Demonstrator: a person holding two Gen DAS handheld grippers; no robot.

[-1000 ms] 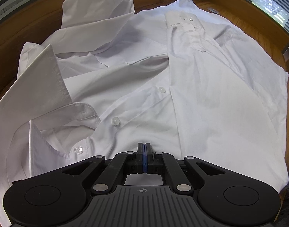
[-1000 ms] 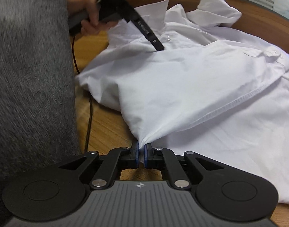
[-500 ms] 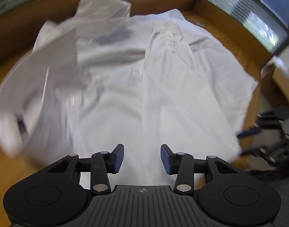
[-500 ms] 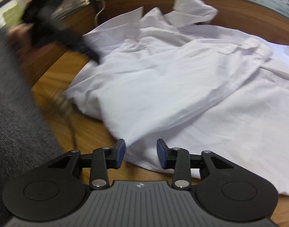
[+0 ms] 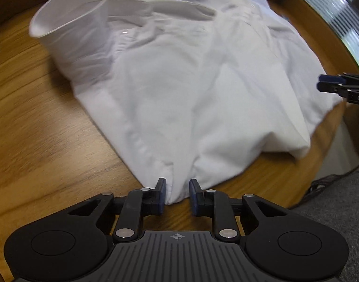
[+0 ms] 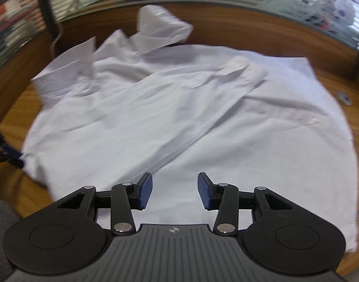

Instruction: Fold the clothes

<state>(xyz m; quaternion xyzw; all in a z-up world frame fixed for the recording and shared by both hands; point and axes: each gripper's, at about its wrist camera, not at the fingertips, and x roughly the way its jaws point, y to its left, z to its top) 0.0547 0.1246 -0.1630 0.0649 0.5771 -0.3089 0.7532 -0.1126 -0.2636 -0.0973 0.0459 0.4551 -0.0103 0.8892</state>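
Left wrist view, change: a second ago the left gripper [image 5: 176, 193] was pinched tight on the shirt front near the button row; now it sits at the near edge of the shirt [image 5: 203, 98], over bare table [image 5: 43, 141].
Right wrist view, change: a second ago the right gripper [image 6: 174, 193] was clamped on a bunched corner of cloth; that corner is released and the cloth lies flat.
Person, change: the grey sleeve and the hand that filled the left of the right wrist view are gone; only a grey patch [image 6: 0, 216] shows in the bottom left corner.
Left gripper: jaws part open and closing. A small tuck of the shirt's edge sits between the blue pads [image 5: 161, 195]; the left pad looks to touch the cloth, the right pad stands just clear. Not yet a grip.
Right gripper: jaws about half open and opening. Shirt lies below and between the pads [image 6: 145, 193]; they do not press on it. Its tips also show at the right edge of the left wrist view [image 5: 330, 83], near the shirt's far side.
Shirt: white, buttoned, spread across the wooden table, partly folded over itself, collar [image 6: 163, 27] standing up at the far end.
Picture quality: both views blurred.
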